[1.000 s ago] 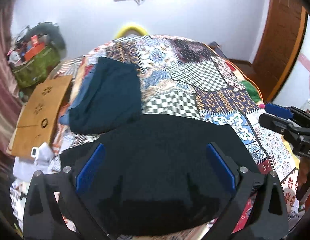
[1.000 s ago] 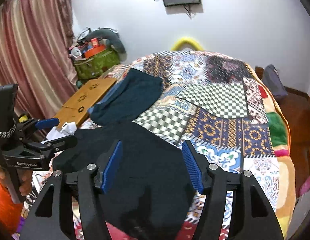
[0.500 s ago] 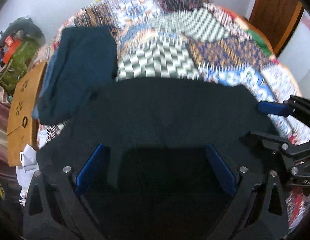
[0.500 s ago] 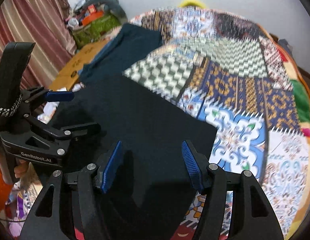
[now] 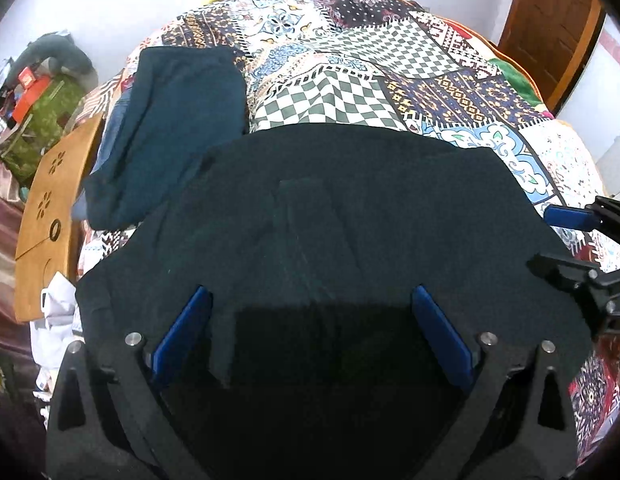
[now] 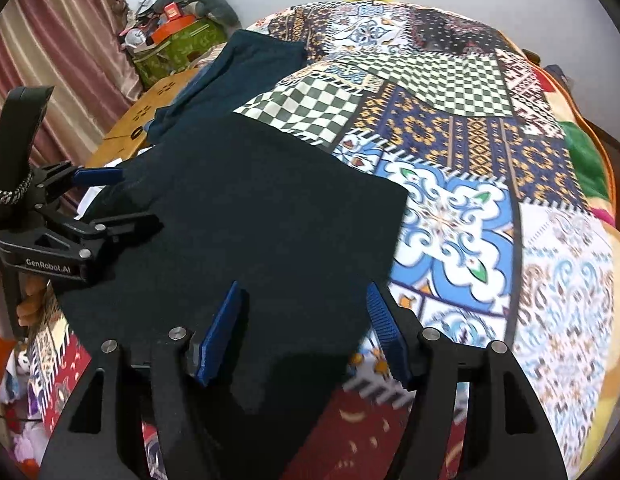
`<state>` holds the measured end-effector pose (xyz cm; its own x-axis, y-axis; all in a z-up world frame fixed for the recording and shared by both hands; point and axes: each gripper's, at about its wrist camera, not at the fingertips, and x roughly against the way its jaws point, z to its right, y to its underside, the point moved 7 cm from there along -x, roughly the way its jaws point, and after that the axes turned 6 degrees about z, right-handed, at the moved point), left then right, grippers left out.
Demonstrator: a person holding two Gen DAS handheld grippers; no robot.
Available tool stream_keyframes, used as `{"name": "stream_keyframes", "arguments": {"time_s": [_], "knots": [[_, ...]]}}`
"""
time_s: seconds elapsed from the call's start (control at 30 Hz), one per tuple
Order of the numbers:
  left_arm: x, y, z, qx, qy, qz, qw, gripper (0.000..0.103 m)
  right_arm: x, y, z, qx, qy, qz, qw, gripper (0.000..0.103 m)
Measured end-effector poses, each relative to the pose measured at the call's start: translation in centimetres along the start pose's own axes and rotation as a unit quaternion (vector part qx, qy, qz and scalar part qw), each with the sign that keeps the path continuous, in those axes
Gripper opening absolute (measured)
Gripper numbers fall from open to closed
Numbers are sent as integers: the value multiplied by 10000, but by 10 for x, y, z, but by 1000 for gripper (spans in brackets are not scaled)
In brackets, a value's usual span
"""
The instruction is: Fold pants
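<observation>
Black pants [image 5: 330, 216] lie spread flat on the near part of a patchwork quilt [image 5: 390, 60]. My left gripper [image 5: 310, 320] hangs open just above their near edge, with only cloth showing below the blue pads [image 5: 181, 332]. In the right wrist view the pants [image 6: 249, 208] fill the left half, and my right gripper [image 6: 303, 320] hovers over their near right corner. Its jaws are opening and the pads do not press on anything. The left gripper [image 6: 121, 200] shows at the left over the pants' far side. The right gripper [image 5: 550, 238] shows at the right edge.
A folded dark teal garment [image 5: 169, 128] lies on the quilt at the back left, touching the pants. A wooden board [image 5: 49, 208] and a cluttered green bag [image 5: 37, 108] stand beside the bed. A curtain [image 6: 49, 40] hangs left; a brown door [image 5: 550, 20] is far right.
Both grippers have come down toward the black pants and tipped further downward, so the cloth now fills more of each view. The pants have not moved.
</observation>
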<state>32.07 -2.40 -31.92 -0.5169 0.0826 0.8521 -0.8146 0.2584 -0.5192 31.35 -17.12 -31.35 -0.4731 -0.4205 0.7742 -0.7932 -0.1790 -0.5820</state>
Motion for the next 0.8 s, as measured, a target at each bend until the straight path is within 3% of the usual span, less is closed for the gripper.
{"name": "stream_keyframes", "arguments": {"time_s": [0.2, 0.5, 0.8], "knots": [[24, 14, -7, 28, -248, 315, 9992, 102, 16, 15, 10, -137, 141, -2, 9998, 61], [55, 28, -20, 404, -222, 631, 9969, 102, 34, 17, 7, 31, 500, 91, 9987, 61], [108, 47, -86, 1252, -629, 1197, 9829, 102, 60, -19, -35, 375, 347, 698, 9963, 62]]}}
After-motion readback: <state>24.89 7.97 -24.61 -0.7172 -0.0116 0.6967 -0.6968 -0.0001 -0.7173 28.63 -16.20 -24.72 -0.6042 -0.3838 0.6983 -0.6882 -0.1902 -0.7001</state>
